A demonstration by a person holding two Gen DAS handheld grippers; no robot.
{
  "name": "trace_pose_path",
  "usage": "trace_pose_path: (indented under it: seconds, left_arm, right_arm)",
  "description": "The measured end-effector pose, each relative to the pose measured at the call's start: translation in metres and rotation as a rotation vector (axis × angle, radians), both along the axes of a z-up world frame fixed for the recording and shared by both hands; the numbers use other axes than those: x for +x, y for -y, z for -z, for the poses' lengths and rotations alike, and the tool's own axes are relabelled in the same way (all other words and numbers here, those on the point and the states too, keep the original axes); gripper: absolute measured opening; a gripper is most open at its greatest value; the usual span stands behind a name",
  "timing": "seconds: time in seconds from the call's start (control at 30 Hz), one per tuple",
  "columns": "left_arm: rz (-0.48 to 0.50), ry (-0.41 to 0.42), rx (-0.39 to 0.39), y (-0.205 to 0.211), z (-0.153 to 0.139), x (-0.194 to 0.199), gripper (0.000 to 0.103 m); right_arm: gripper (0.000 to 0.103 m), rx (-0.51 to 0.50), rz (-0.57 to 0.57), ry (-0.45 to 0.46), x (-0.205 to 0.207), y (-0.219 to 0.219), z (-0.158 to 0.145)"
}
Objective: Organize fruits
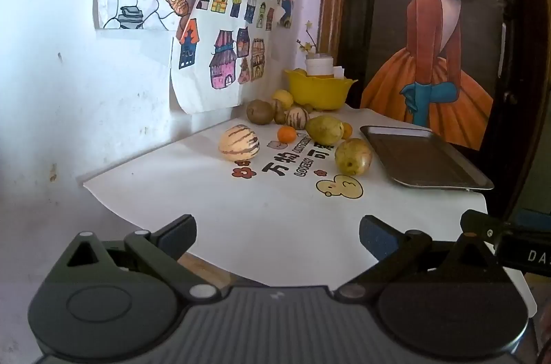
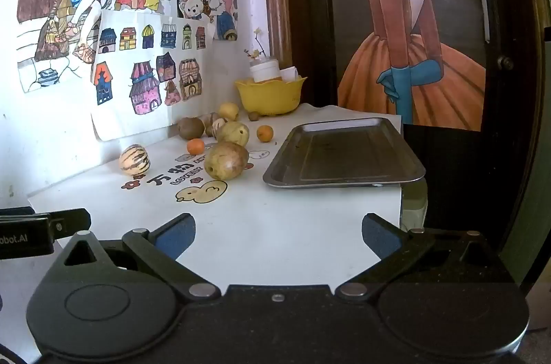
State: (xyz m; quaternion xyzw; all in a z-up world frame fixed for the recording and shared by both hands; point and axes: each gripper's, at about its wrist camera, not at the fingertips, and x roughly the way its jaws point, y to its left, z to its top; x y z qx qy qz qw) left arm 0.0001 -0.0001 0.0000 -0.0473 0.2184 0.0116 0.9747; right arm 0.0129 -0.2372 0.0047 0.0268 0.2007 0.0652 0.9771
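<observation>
Left gripper (image 1: 277,238) and right gripper (image 2: 279,236) are both hanging wide apart, holding nothing. Cloth (image 2: 275,226) is showing "LOVELY" beside the pear (image 2: 225,160); the tray (image 2: 344,154) is sitting bare.

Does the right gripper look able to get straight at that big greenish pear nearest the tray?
Probably yes. The right gripper is open, and only bare tablecloth lies before the pear, which stands apart from the tray.
</observation>
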Motion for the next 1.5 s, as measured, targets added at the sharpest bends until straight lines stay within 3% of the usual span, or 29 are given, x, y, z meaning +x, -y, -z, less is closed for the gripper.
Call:
trace_pose_path:
  seconds: [1.5]
  left_arm:
    - [-0.001, -0.006, -0.008, -0.0016, 0.0021, 0.0013, 0.103]
  right_arm:
    - [0.102, 0.004, 0.000, -0.005, 0.0013, 0.0001, 0.0023]
